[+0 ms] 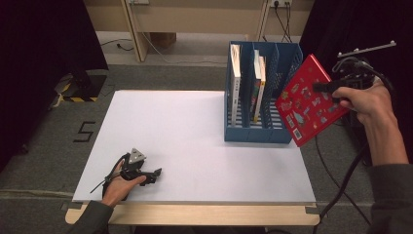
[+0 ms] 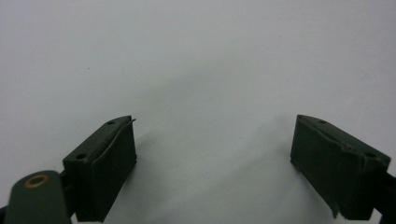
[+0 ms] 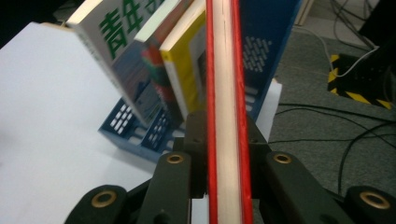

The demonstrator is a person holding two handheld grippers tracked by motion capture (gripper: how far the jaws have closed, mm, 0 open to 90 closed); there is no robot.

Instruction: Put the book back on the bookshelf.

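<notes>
1. Three books [image 1: 235,83] already stand upright in the blue plastic file rack with perforated walls [image 1: 258,132]: one in its left compartment and two together in the middle one, judging from the high view. The rightmost compartment looks free, though its floor is partly hidden behind the divider.

2. One more book is in hand: a thin red hardcover picture book with small printed figures on its cover [image 1: 311,101]. By my judgement the work is past the pick-up and in the carrying stage; the slotting into the rack is not yet done.

3. The right gripper [image 1: 325,87] has its jaws closed flat on the red book's two covers, pinching it near one edge. In the right gripper view the book's pale page edge [image 3: 225,116] runs straight up between the jaws, so the book lies in line with the tool.

4. The red book hangs in the air, tilted, just beside the rack's right outer wall and above the right edge of the white table top [image 1: 195,141], apart from the rack as far as I can tell.

5. The left gripper [image 1: 157,174] rests on the table near its front left corner, well apart from the rack. Its jaws stand wide apart with nothing between them, bare white surface showing in the gap.

6. What remains: bring the book upright over the free compartment and lower it in.
</notes>
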